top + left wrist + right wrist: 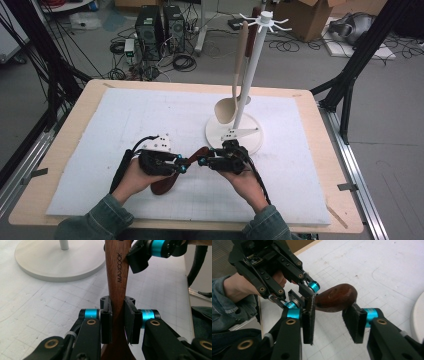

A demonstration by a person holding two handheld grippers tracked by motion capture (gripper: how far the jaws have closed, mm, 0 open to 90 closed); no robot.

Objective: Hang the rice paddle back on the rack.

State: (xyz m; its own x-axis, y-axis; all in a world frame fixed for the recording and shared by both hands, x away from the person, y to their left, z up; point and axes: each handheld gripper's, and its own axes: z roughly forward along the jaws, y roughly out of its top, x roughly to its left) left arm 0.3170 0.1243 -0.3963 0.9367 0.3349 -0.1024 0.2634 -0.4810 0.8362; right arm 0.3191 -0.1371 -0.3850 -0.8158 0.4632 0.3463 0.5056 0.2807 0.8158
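Spoon [117,277], dark wood, clamped by handle between my left gripper [117,315] fingers [106,322], pads pressing both sides. Spoon bowl [337,297] hangs just above white mat [125,125] on worktop [80,110], near front edge. My right gripper [332,320] sits at spoon's bowl end, fingers [308,320] apart, not pinching wood. Stand [250,75] with pale spoon [232,100] hanging on it, just beyond my right hand [245,182].

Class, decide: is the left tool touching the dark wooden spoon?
Touching. The left gripper view shows the left tool with both pads pressed against the dark wooden spoon handle, no gap.
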